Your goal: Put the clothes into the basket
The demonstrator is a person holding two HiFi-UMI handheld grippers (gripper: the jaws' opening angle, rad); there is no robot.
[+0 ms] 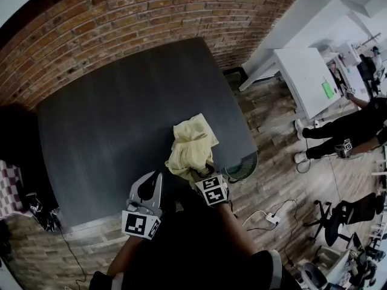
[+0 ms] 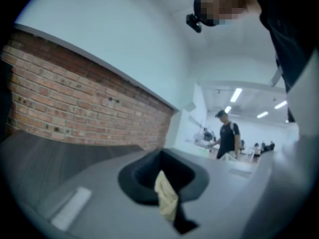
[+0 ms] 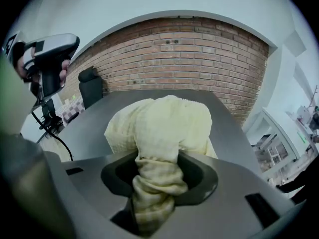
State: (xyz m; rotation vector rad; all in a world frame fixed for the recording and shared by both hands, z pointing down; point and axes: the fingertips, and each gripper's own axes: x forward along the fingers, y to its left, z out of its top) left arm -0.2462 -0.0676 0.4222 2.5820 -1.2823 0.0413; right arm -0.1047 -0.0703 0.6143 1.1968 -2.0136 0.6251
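A pale yellow cloth [image 1: 192,145] hangs bunched above the near right part of the dark grey table [image 1: 121,113]. My right gripper [image 1: 196,174] is shut on its lower end; in the right gripper view the cloth [image 3: 159,128] billows over the jaws and a twisted fold is pinched in my right gripper [image 3: 154,203]. A round dark basket [image 1: 244,165] shows on the floor just past the table's right edge. My left gripper [image 1: 148,189] is held beside and left of the cloth, apart from it. A thin pale yellow scrap [image 2: 167,199] sits pinched in its narrow slot.
A brick wall [image 1: 121,17] runs behind the table. To the right stand a white desk [image 1: 305,77], a seated person [image 1: 344,128] and an office chair [image 1: 351,213]. A power strip and cable [image 1: 271,218] lie on the wooden floor. A black chair [image 3: 89,86] stands at the table's far left.
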